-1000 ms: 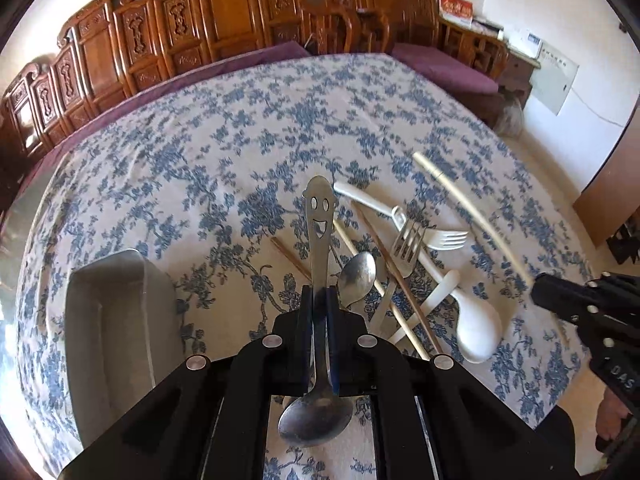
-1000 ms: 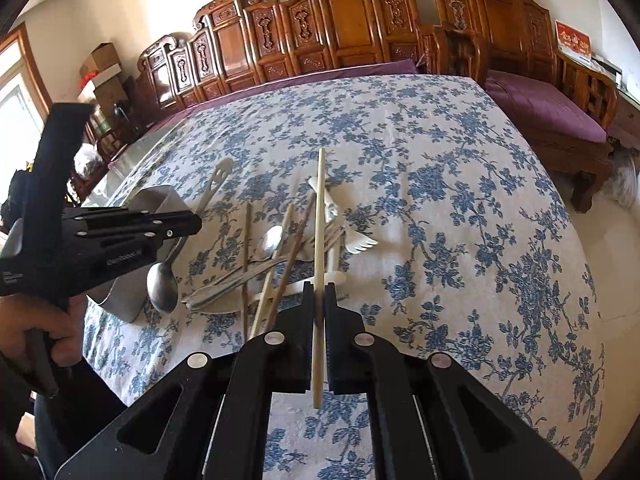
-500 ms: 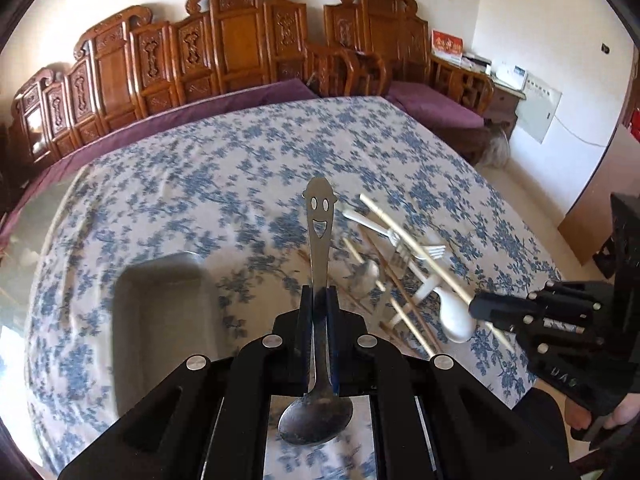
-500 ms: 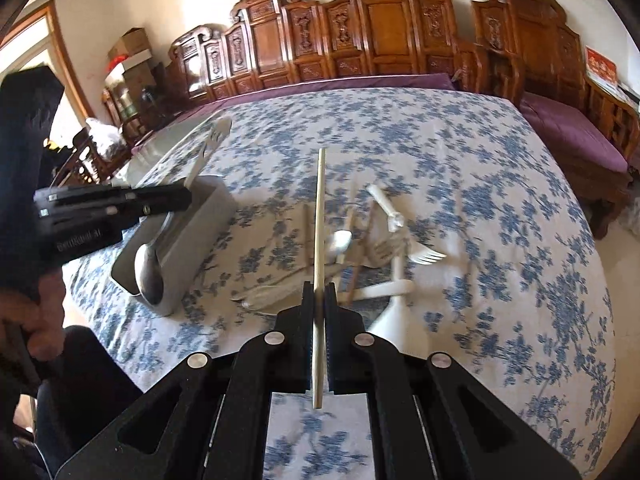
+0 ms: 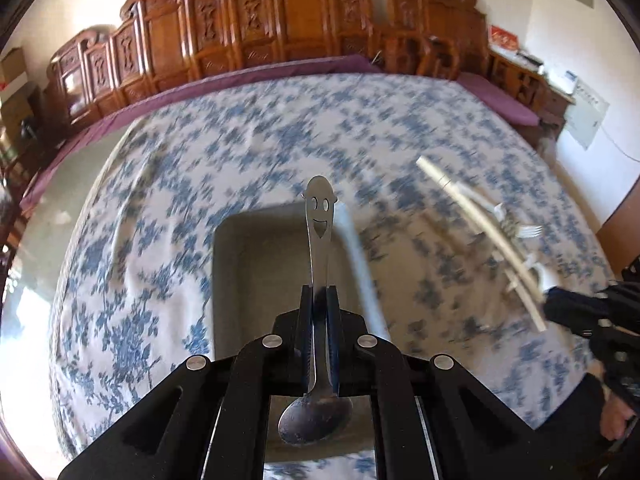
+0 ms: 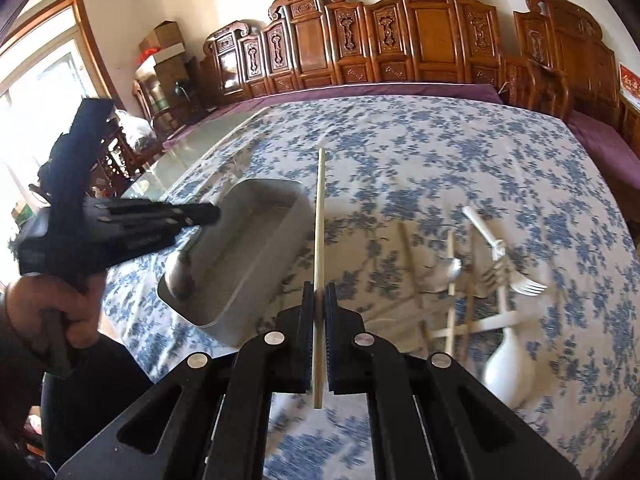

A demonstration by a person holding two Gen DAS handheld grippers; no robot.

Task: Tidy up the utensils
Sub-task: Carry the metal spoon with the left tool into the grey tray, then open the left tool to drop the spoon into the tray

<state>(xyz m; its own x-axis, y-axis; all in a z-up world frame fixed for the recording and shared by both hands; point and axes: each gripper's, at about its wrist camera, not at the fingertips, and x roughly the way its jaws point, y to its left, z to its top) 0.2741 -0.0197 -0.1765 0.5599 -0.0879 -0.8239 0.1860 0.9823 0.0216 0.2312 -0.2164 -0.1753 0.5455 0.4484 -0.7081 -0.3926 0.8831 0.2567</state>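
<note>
Spoon clamped over tray; chopstick clamped.

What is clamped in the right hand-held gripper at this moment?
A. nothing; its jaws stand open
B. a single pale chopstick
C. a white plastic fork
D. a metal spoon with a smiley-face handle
B. In the right wrist view the right hand-held gripper is shut on a pale chopstick that runs straight up between its jaws; the smiley spoon is in the left hand-held gripper.
</note>
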